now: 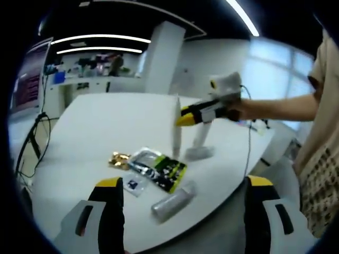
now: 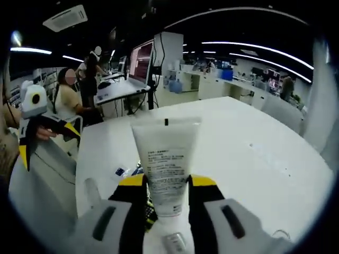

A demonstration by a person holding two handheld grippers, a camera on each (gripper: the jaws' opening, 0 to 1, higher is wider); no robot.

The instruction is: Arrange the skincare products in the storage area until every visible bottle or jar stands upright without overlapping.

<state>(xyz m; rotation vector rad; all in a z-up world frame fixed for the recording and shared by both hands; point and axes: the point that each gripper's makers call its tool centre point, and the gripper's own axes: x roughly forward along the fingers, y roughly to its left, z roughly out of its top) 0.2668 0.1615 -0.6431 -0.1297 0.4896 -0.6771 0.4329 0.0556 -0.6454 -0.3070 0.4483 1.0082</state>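
My right gripper [image 2: 167,182] is shut on a white skincare tube [image 2: 167,159], held upright above the white table [image 2: 249,148]. In the left gripper view that tube [image 1: 176,129] appears edge-on in the right gripper [image 1: 185,119], beside a second white tube [image 1: 201,142] standing on its cap. A grey tube [image 1: 172,203] lies flat near the table's front edge. My left gripper [image 1: 184,182] hangs open just above and in front of it, with nothing between its fingers. In the right gripper view the left gripper [image 2: 46,140] shows at the left, held by a hand.
A green-and-black sachet [image 1: 165,172], a clear packet [image 1: 142,160], a gold item [image 1: 119,159] and a small blue packet [image 1: 132,184] lie near the flat tube. A person's arm [image 1: 275,106] reaches in from the right. Desks, monitors and people stand beyond the table.
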